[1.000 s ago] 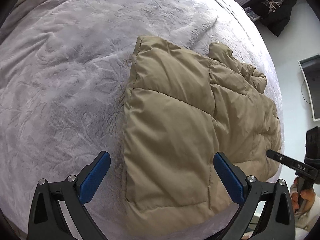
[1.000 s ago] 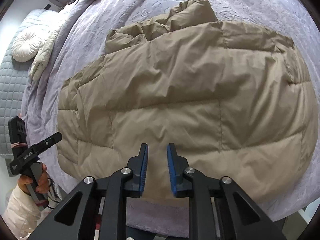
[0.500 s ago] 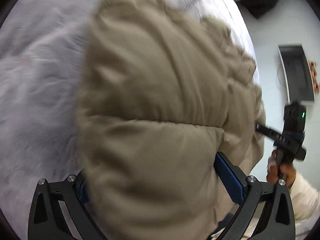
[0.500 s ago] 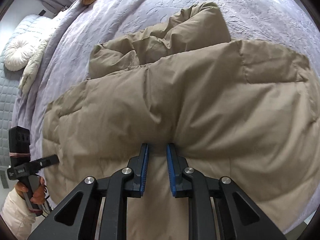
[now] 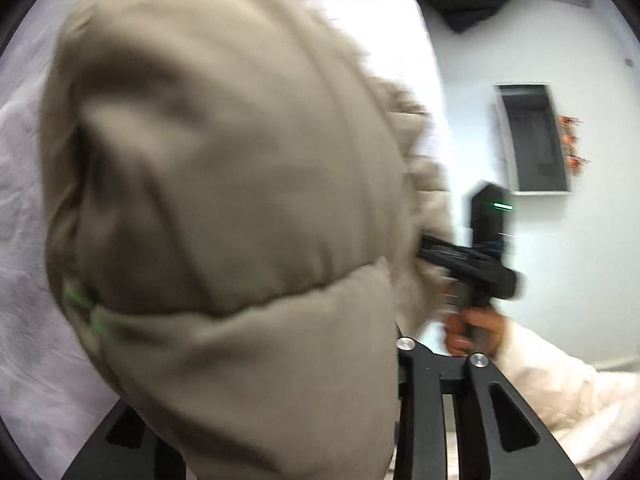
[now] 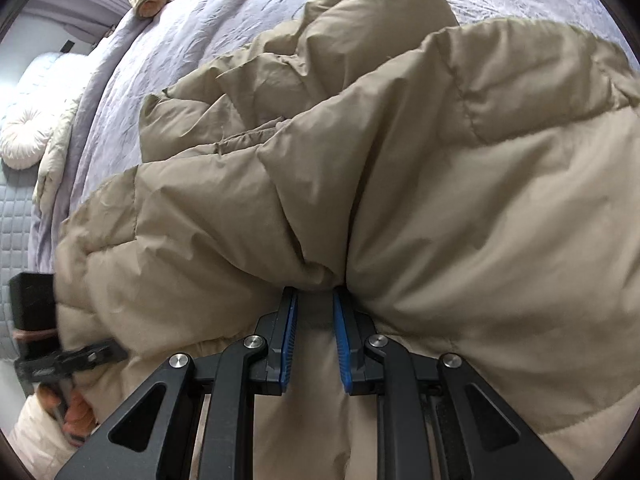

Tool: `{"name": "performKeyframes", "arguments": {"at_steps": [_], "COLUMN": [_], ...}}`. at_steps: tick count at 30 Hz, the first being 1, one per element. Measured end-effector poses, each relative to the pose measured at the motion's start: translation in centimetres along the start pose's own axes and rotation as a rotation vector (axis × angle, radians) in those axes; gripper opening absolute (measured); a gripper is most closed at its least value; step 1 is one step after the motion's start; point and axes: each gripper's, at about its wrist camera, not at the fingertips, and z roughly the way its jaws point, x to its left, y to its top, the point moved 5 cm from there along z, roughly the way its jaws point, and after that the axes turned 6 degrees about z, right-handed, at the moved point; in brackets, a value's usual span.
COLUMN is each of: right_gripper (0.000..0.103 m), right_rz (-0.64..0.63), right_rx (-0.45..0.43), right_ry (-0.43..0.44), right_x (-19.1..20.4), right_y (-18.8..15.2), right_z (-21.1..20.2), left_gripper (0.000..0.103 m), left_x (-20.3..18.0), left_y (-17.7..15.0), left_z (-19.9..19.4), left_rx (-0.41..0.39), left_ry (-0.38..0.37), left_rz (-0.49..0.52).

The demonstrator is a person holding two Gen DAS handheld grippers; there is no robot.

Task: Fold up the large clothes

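Tan puffer jacket gripped at its near edge, over the bed

The puffer jacket (image 6: 420, 184) bunches over the lavender bedspread (image 6: 224, 20). The right gripper (image 6: 315, 338) has its blue fingers (image 6: 289, 340) nearly closed, pinching a fold. The jacket hides the left gripper (image 5: 280, 420), so I cannot tell its opening.

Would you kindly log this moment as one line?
stage: lifting hem | right hand-held gripper: shut on jacket | left hand-held gripper: in jacket, grip hidden | bed
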Motion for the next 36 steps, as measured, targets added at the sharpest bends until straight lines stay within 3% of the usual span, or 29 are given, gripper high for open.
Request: {"name": "performKeyframes", "arguments": {"at_steps": [6,9,14,18,22,24,29,35,36], "right_gripper": [0.020,0.020,0.020,0.020,0.020,0.020,0.020,0.020,0.020], "right_rz": [0.024,0.026,0.053,0.002,-0.104,-0.092,0.016,0.116,0.134], "right_rx": [0.012,0.014,0.036,0.045,0.004,0.023,0.075,0.109,0.115], "right_ry": [-0.001,-0.002,0.036,0.039,0.014,0.025,0.064,0.171,0.199], "right_x": [-0.6,-0.8,-1.6,-1.5,-2.6,-4.5,-8.8,-11.4,-11.8], "right_y": [0.2,0.3,0.4,-0.4,-3.5,-6.1,-10.6,-10.3,-10.2], "right_z": [0.7,1.1,0.7,-2.4,-7.3,-8.7,-7.7,-4.7,-4.4], "left_gripper": [0.035,0.035,0.035,0.035,0.035,0.035,0.035,0.036,0.045], "left_x": [-9.9,-12.8,-14.1,-14.2,-14.1,-14.7,-18.2,-24.5,-25.6], "left_y": [0.5,0.8,0.7,0.6,0.2,0.2,0.3,0.8,0.9], "left_z": [1.2,3.2,4.1,3.6,3.1,3.4,5.4,10.7,12.1], "left_rx": [-0.002,-0.004,-0.022,-0.028,-0.034,-0.032,-0.002,0.078,0.091], "left_ry": [-0.068,-0.008,0.004,0.037,0.058,0.078,0.128,0.171,0.169], "left_rz": [0.158,0.201,0.172,0.152,0.121,0.115,0.128,0.229,0.251]}}
